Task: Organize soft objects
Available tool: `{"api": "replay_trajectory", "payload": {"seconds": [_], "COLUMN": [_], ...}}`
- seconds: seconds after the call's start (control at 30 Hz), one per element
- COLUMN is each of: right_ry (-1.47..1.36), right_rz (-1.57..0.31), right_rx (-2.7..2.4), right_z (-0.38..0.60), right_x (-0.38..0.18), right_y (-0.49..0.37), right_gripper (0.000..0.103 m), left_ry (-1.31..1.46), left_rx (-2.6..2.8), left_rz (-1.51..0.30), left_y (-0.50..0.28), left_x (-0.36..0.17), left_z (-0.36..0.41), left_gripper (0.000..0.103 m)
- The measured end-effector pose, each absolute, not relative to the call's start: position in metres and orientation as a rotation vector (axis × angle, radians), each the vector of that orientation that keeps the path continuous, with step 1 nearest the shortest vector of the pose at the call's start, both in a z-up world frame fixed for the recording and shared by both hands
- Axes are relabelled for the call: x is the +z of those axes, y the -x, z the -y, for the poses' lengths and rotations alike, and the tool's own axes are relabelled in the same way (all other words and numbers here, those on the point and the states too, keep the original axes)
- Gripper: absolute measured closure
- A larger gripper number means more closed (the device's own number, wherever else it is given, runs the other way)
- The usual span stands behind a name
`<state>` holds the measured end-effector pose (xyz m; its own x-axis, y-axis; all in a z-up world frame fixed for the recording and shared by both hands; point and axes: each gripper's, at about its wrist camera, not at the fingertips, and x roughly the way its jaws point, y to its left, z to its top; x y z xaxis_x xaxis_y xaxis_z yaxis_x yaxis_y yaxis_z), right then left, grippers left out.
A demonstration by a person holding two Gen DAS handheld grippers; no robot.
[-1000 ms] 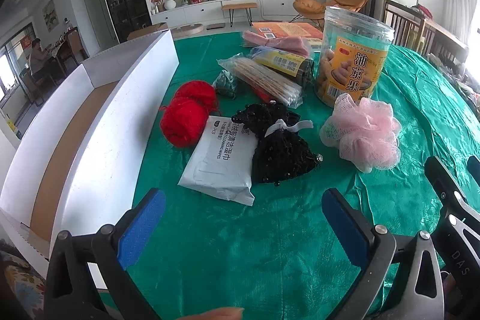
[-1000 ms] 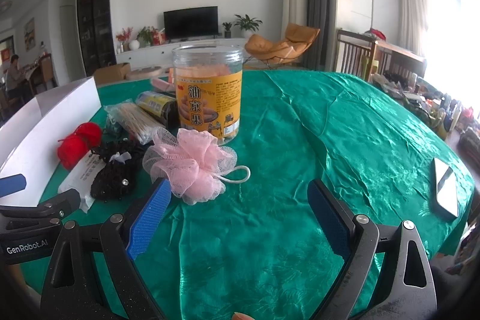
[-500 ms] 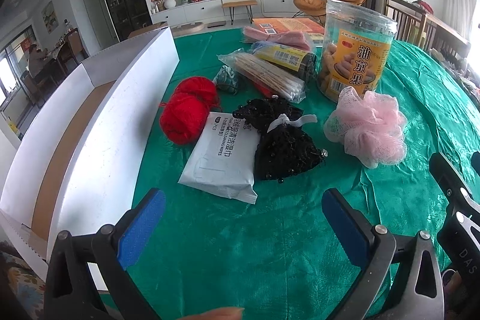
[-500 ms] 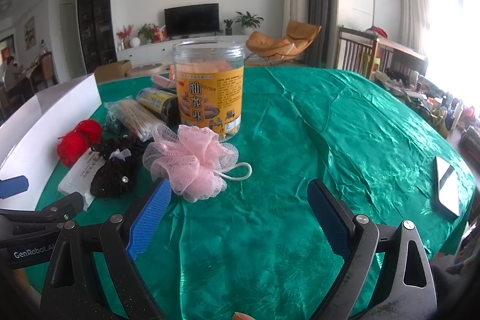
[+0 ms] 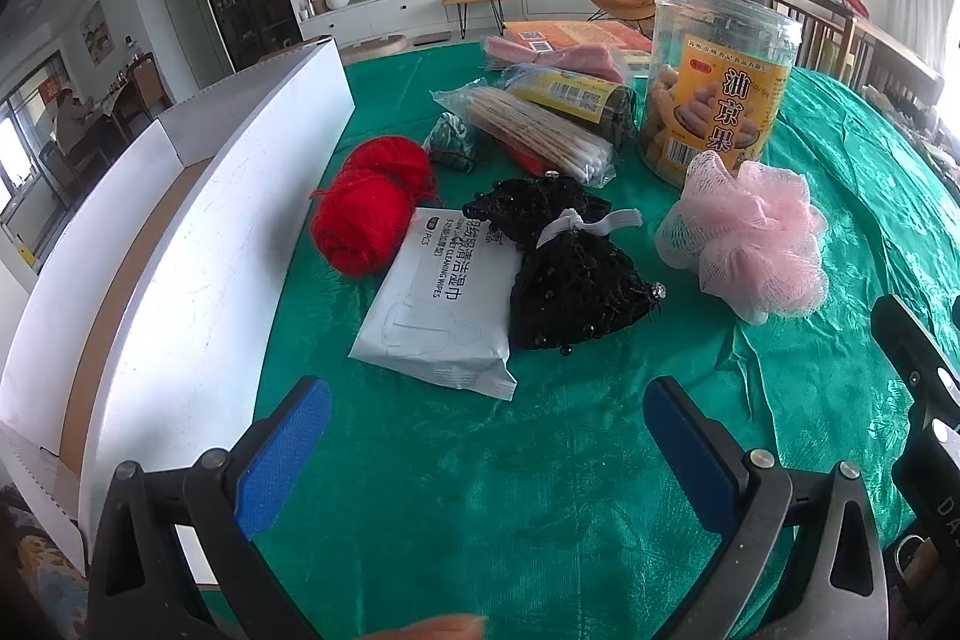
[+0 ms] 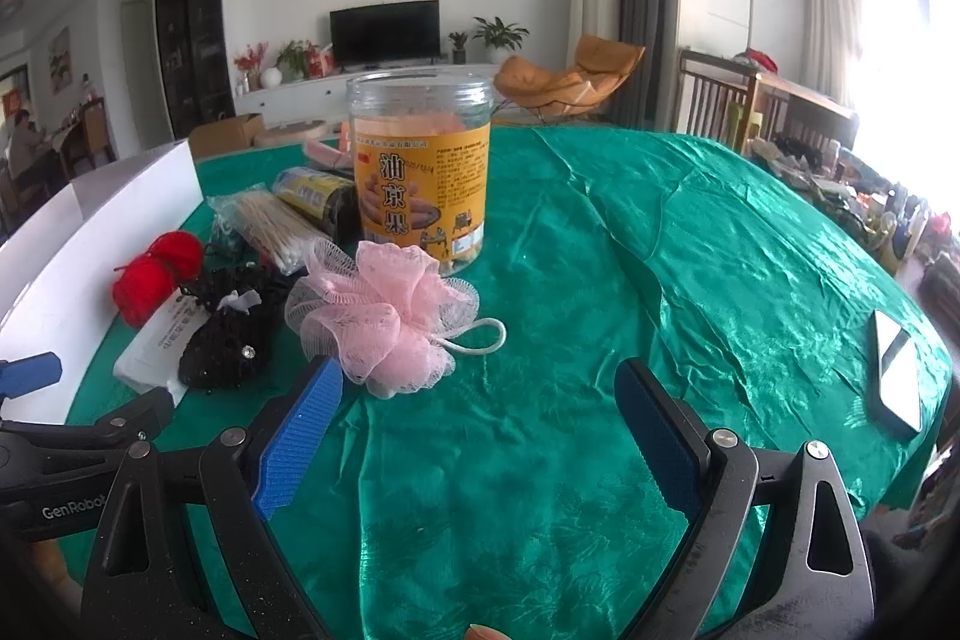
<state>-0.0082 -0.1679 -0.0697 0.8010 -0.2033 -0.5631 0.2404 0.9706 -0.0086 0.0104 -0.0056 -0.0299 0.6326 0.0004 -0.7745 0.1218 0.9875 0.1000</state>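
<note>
A round tabletop (image 5: 540, 490) draped in shiny green cloth carried everything. A long white cardboard box (image 5: 198, 244) stood along its left edge. Near the middle stood a clear plastic snack jar (image 6: 420, 172) with a yellow label, a fluffy pink mesh bath pouf (image 6: 378, 322) just in front of it. Left of the pouf lay a black beaded fabric pouch (image 5: 570, 274), touching a white wet-wipes packet (image 5: 438, 304) beside two red yarn balls (image 5: 366, 208). The left gripper (image 5: 480, 436) and right gripper (image 6: 474, 418) hovered wide open, both empty.

Your left cam sits low, close to the wipes pack (image 5: 441, 307). Right cam's further right. Both catch the pink sponge (image 5: 747, 235) (image 6: 378, 319) and jar (image 5: 717, 76) (image 6: 420, 178).
</note>
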Motion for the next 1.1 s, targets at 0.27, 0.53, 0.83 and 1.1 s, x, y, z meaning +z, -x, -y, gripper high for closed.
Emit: {"api": "replay_trajectory", "payload": {"seconds": [0.27, 0.53, 0.83, 1.1], "right_ry": [-0.084, -0.029, 0.055, -0.246], "right_rz": [-0.623, -0.745, -0.940, -0.892], "right_rx": [-0.216, -0.017, 0.010, -0.180], "right_z": [0.171, 0.159, 0.158, 0.248], "right_x": [-0.072, -0.077, -0.113, -0.111], "right_y": [0.005, -0.053, -0.129, -0.117], "right_gripper": [0.009, 0.009, 0.012, 0.064], "left_ry": [-0.114, -0.072, -0.087, -0.087], "left_rx": [-0.091, -0.137, -0.176, -0.187], "left_rz": [-0.986, -1.015, -0.961, -0.942], "left_y": [-0.024, -0.030, -0.027, -0.020], "left_x": [-0.068, -0.089, -0.091, -0.089], "left_z": [-0.004, -0.019, -0.023, -0.024], "left_gripper": [0.000, 0.000, 0.000, 0.000]}}
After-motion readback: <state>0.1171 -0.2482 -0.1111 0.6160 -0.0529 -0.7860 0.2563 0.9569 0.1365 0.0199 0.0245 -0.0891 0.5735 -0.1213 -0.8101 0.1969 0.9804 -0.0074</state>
